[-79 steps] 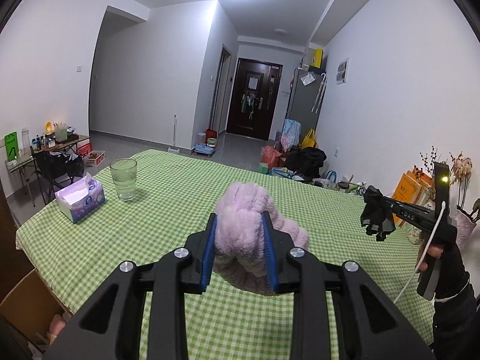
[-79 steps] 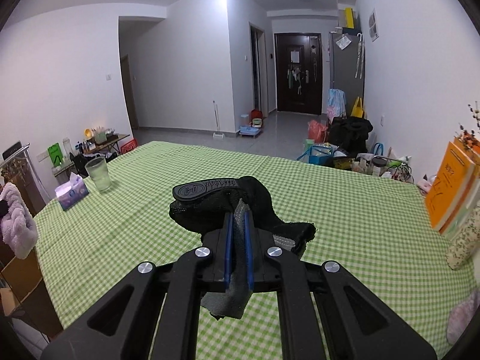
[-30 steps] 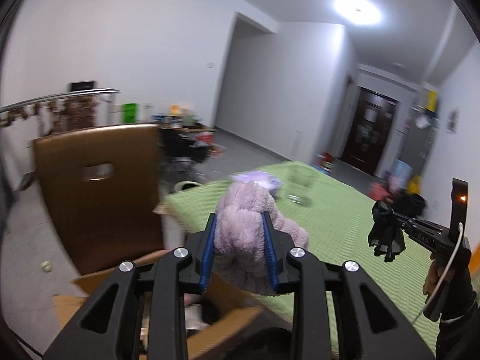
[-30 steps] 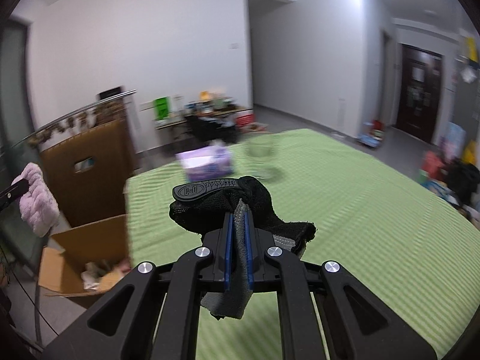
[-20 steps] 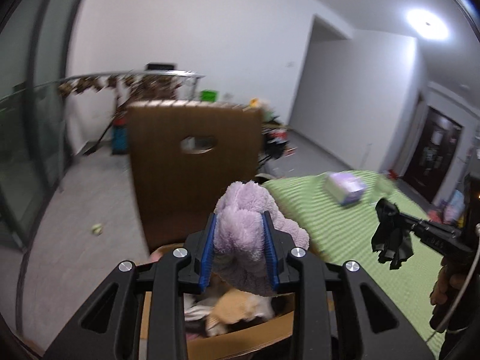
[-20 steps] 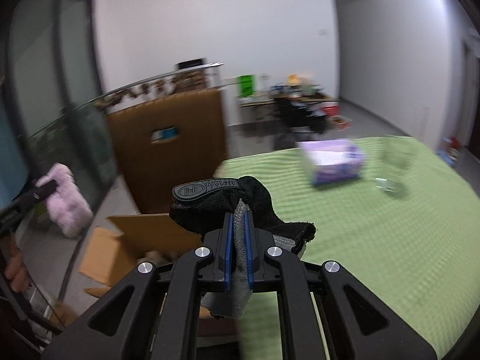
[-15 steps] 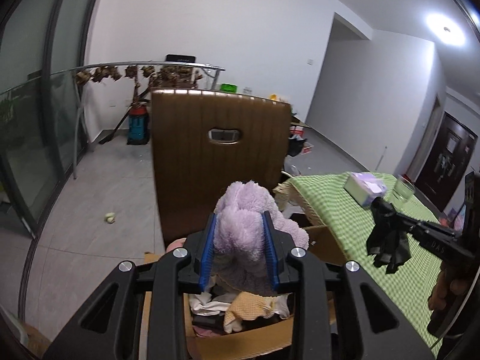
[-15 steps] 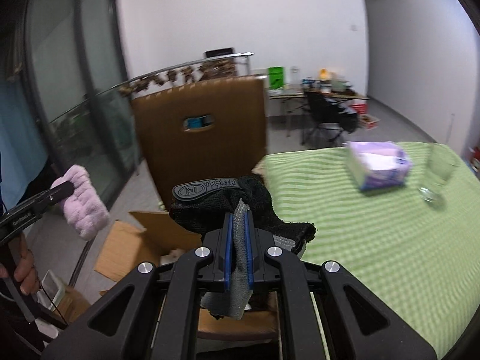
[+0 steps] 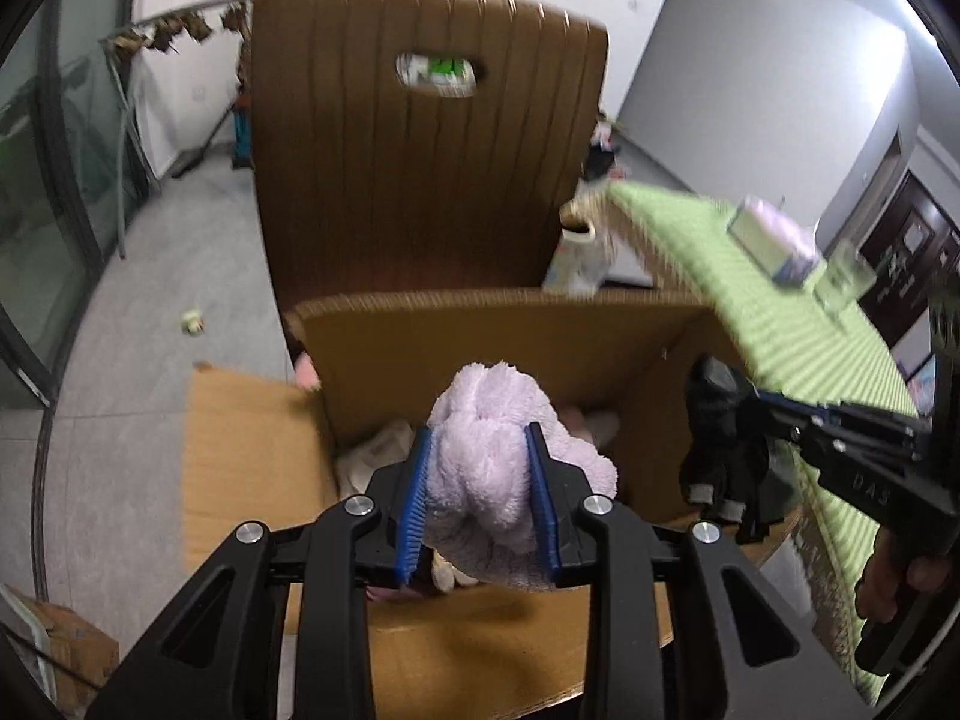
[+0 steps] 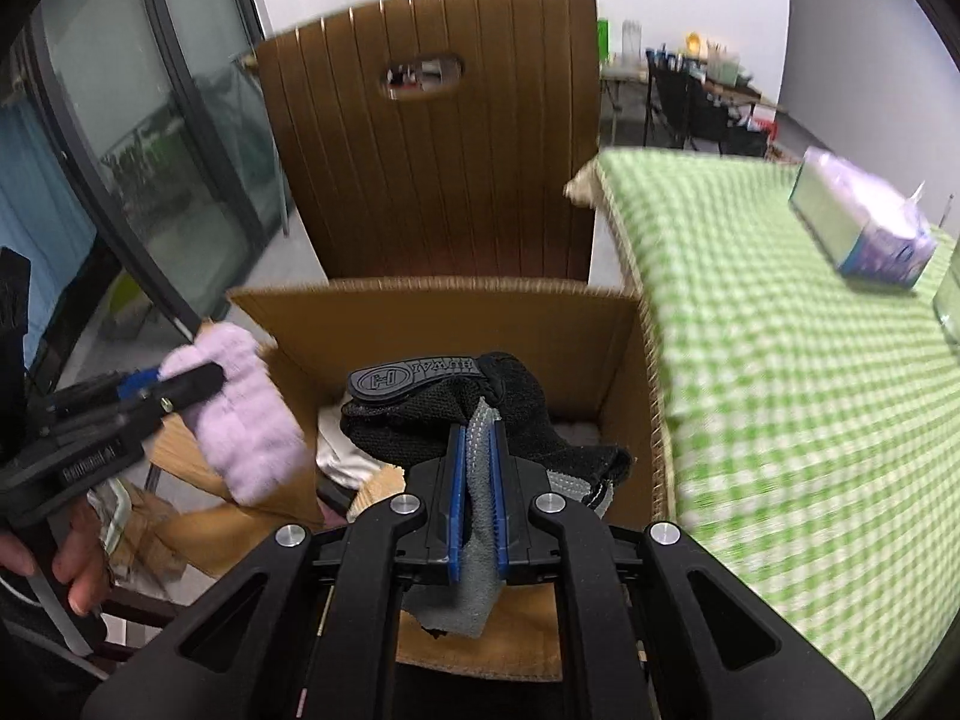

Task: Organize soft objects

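Note:
My left gripper [image 9: 480,438] is shut on a fluffy lilac plush piece [image 9: 489,450], held just above the open cardboard box [image 9: 480,324]. In the right wrist view the same plush piece [image 10: 246,414] hangs over the box's left side. My right gripper [image 10: 478,420] is shut on a black glove [image 10: 456,414] with a grey cuff, held over the middle of the cardboard box [image 10: 420,312]. The black glove [image 9: 720,444] also shows at the right of the left wrist view. Pale soft things lie inside the box, mostly hidden.
A brown slatted chair back [image 9: 420,150] rises right behind the box. The table with a green checked cloth [image 10: 780,330] borders the box on the right and carries a tissue box [image 10: 864,228] and a glass. Glass doors stand at the left. A hand [image 10: 66,558] grips the left tool.
Both grippers swung left from the table to the cardboard box beside the chair and came down close over it. Each kept hold of its item throughout.

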Available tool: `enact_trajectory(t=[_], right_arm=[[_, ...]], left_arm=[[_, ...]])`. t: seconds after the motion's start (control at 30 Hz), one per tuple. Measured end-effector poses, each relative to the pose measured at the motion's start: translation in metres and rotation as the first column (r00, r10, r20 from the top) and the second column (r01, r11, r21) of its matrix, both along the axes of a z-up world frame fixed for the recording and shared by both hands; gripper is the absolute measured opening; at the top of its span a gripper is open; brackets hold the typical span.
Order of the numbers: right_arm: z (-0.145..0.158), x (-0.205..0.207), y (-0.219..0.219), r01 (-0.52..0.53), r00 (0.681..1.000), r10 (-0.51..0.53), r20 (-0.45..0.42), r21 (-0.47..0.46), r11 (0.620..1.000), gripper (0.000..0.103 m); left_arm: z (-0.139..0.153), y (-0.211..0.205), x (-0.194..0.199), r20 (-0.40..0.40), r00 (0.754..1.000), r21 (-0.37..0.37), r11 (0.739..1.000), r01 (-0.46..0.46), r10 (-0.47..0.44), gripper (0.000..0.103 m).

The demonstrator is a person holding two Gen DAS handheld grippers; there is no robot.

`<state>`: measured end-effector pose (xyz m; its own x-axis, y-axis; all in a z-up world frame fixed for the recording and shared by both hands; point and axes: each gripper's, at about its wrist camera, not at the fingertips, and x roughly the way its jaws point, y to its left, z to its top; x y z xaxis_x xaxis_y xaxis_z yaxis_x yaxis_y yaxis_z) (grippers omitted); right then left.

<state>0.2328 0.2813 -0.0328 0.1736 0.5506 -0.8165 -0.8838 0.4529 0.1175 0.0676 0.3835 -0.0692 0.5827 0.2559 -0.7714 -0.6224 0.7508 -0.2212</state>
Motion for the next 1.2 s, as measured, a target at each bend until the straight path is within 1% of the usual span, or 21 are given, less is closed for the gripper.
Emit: enact_trajectory(t=[0.13,0.23,0.37,0.4,0.43,0.47,0.5,0.53,0.6,0.63,0.9,1.0,1.1,1.2], right_arm=[[-0.016,0.0,0.012,-0.012,1.0,0.012,-0.001,-0.038,0.999,0.008],[-0.024,-0.005,0.014,-0.018,1.0,0.018,0.001,-0.053,0.998,0.008],[-0.034,-0.001,0.015,0.005,1.0,-0.005,0.005,-0.078,0.997,0.009],[-0.033,-0.003,0.01,0.015,1.0,-0.014,0.009,-0.083,0.996,0.013],[-0.035,-0.001,0.01,0.029,0.999,-0.027,0.018,-0.091,0.995,0.023],[-0.036,0.001,0.009,0.045,0.999,-0.042,0.03,-0.098,0.994,0.028],[-0.036,0.003,0.007,0.06,0.998,-0.056,0.04,-0.098,0.993,0.041],[-0.035,0.005,0.005,0.075,0.996,-0.071,0.051,-0.094,0.993,0.047],[-0.034,0.008,0.003,0.081,0.996,-0.077,0.051,-0.088,0.993,0.047],[-0.033,0.009,0.002,0.085,0.995,-0.08,0.052,-0.088,0.993,0.047],[-0.028,0.011,0.004,0.088,0.995,-0.084,0.053,-0.081,0.993,0.047],[-0.023,0.009,0.002,0.092,0.994,-0.088,0.058,-0.073,0.993,0.047],[-0.014,0.008,-0.003,0.098,0.993,-0.095,0.073,-0.043,0.994,0.047],[0.003,0.005,-0.011,0.099,0.99,-0.101,0.1,0.025,0.995,0.047]], left_arm=[[-0.02,0.002,0.008,-0.016,1.0,-0.02,1.0,0.014,-0.014,0.028],[-0.027,0.006,0.012,-0.02,1.0,-0.03,0.999,0.012,-0.013,0.028],[-0.03,0.013,0.015,-0.032,0.999,-0.036,0.999,0.01,-0.011,0.028],[-0.032,0.014,0.017,-0.036,0.999,-0.039,0.999,0.009,-0.011,0.028],[-0.036,0.016,0.019,-0.05,0.999,-0.045,0.999,0.005,-0.008,0.035],[-0.039,0.019,0.02,-0.061,0.998,-0.051,0.999,0.004,-0.007,0.04],[-0.042,0.02,0.022,-0.072,0.997,-0.055,0.998,0.002,-0.006,0.041],[-0.043,0.02,0.022,-0.079,0.997,-0.05,0.999,-0.001,-0.003,0.041],[-0.042,0.019,0.023,-0.073,0.997,-0.034,0.999,0.007,-0.009,0.044],[-0.041,0.018,0.023,-0.072,0.997,-0.032,0.999,0.009,-0.011,0.048],[-0.033,0.019,0.017,-0.051,0.999,-0.022,1.0,0.0,-0.001,0.049],[-0.025,0.017,0.016,-0.04,0.999,0.003,1.0,-0.007,0.007,0.049],[-0.012,0.013,0.012,-0.012,0.999,0.043,0.999,-0.029,0.03,0.049],[0.006,0.007,0.005,0.03,0.998,0.105,0.993,-0.061,0.058,0.058]])
